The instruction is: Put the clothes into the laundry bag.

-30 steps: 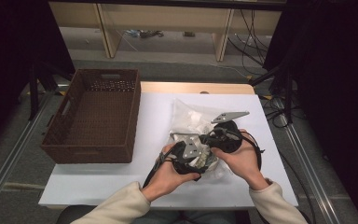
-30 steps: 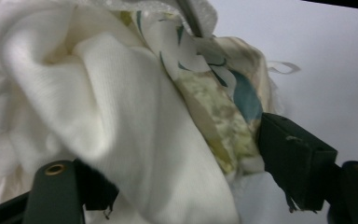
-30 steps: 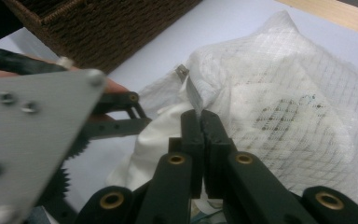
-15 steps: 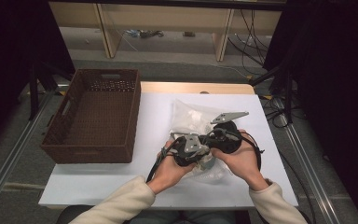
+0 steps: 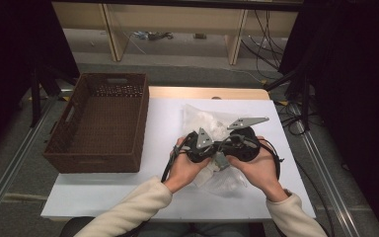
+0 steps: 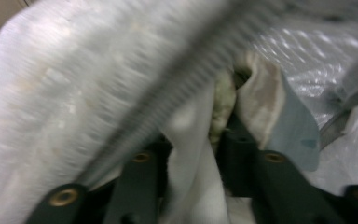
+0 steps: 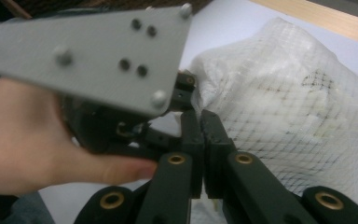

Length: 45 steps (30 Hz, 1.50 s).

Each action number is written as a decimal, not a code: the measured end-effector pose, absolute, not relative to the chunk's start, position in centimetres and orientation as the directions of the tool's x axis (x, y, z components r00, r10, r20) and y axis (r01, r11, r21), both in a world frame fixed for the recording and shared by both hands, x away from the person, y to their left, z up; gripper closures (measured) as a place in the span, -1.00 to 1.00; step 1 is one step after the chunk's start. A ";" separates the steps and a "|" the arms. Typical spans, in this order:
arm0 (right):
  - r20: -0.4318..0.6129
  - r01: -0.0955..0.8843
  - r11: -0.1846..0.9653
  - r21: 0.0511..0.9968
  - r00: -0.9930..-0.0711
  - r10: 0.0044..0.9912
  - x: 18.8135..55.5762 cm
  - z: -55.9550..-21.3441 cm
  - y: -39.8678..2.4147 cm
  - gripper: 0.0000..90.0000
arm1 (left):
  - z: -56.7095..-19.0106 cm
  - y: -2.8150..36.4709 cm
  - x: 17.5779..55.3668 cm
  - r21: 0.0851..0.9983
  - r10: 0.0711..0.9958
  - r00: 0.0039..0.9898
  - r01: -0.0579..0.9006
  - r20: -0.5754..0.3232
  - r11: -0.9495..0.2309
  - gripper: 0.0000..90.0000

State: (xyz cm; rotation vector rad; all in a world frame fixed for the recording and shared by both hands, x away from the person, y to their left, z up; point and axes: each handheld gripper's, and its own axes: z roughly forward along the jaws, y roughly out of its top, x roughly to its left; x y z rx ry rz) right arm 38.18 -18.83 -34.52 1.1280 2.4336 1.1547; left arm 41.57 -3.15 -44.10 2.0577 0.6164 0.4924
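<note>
1. At the far left of the desk (image 5: 103, 197) stands a brown wicker basket (image 5: 98, 123), showing nothing inside it and well apart from both hands.
2. The left gripper (image 5: 197, 148) sits near the middle of the desk, just left of its partner. Its fingers (image 6: 140, 186) are partly closed and have just eased apart a little; in the left gripper view white fabric (image 6: 191, 154) and the bag's film lie between them, and they appear to clamp a fold of it.
3. The clear plastic bag (image 5: 207, 121) of white contents lies on the desk under and beyond both grippers, its near end bunched between the hands.
4. The right gripper (image 5: 244, 145) is touching or nearly touching the left one. Its fingers (image 7: 191, 135) are pressed fully together at the bag's edge; whether any film is pinched between them cannot be told.
5. Risks, as a judgement: thin film may slip from the left fingers if they loosen further, dropping the bag's mouth. Pulling the two grippers apart hard could tear the plastic. With the grippers so crowded, one may knock the other or snag a trailing cable (image 5: 168, 165).
</note>
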 end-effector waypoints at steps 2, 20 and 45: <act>0.119 0.553 0.401 0.730 -0.681 0.723 38.4 -34.6 -19.0 1.00 | -43.9 -2.9 41.1 0.848 0.575 0.809 0.220 0.118 -0.483 0.19; 0.098 0.546 0.422 0.723 -0.687 0.720 38.6 -34.9 -18.9 1.00 | -45.7 0.0 37.6 0.790 0.520 0.844 0.227 0.132 -0.570 -0.10; 0.085 0.532 0.405 0.744 -0.676 0.732 38.2 -34.1 -19.1 1.00 | -45.0 -3.2 41.4 0.852 0.559 0.823 0.217 0.102 -0.476 0.68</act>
